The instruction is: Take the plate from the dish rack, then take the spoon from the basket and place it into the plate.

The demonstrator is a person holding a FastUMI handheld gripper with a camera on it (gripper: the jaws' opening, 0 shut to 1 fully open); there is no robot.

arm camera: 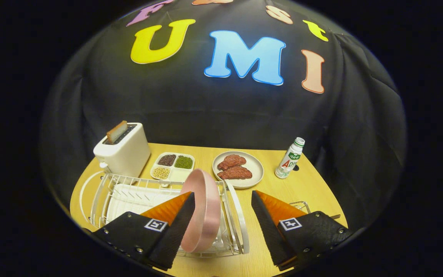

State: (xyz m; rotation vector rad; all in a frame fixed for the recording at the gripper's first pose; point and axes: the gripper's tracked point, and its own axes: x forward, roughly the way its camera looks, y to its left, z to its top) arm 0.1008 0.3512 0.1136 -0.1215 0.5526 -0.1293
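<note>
A pink plate (206, 209) stands on edge in the white wire dish rack (129, 194), at the rack's right end. My gripper (223, 215) is open, its fingers spread wide. The left finger sits just left of the plate and overlaps its rim, while the right finger hangs over the bare table to the plate's right. The plate lies between the two fingers, nearer the left one. A wire basket (300, 206) peeks out behind the right finger; what it holds is hidden.
On the wooden table (271, 188) beyond the rack stand a white toaster (123, 152) with a slice in it, a divided dish of beans (172, 166), a plate of meat (238, 168) and a small bottle (290, 158).
</note>
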